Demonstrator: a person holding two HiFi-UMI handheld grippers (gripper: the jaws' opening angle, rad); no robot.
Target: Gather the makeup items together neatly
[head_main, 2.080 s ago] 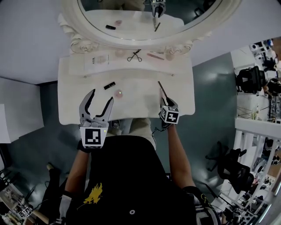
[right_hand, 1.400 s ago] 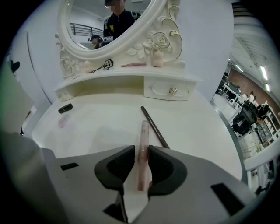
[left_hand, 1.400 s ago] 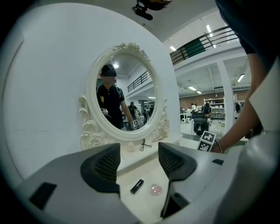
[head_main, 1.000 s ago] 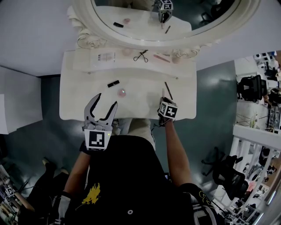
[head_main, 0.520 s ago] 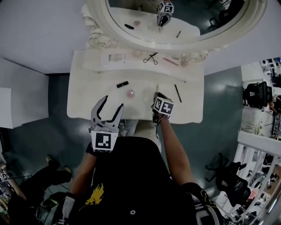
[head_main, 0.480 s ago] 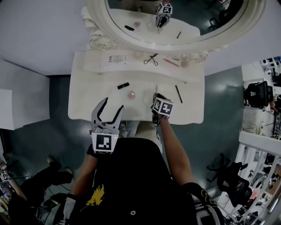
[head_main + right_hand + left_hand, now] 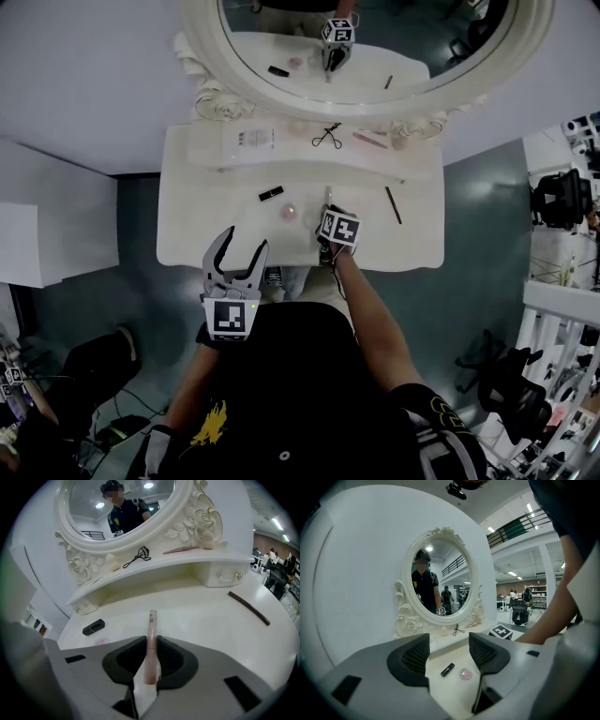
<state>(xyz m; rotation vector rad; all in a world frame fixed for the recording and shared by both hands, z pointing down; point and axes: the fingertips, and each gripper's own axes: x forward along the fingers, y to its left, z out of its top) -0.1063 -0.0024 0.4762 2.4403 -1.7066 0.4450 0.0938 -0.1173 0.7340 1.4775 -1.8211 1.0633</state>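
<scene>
My right gripper (image 7: 327, 210) is shut on a slim pink tube (image 7: 151, 641) that points out ahead between its pads, over the middle of the white vanity table (image 7: 187, 234). To its left on the tabletop lie a small pink round item (image 7: 290, 212) and a black lipstick (image 7: 271, 193). A dark pencil (image 7: 393, 204) lies to the right. My left gripper (image 7: 236, 255) hangs open at the table's front edge with nothing between its fingers. In the left gripper view the lipstick (image 7: 447, 669) and the pink item (image 7: 466, 674) show beyond its gap.
The raised shelf under the oval mirror (image 7: 375, 47) carries an eyelash curler (image 7: 327, 137), a pink stick (image 7: 371, 139), a beige sponge (image 7: 401, 143) and a white card (image 7: 253, 140). Small drawers sit under the shelf (image 7: 225, 576). Grey floor surrounds the table.
The right gripper has moved left across the table with the pink tube, away from the dark pencil and closer to the pink round item. The left gripper has hardly moved.
</scene>
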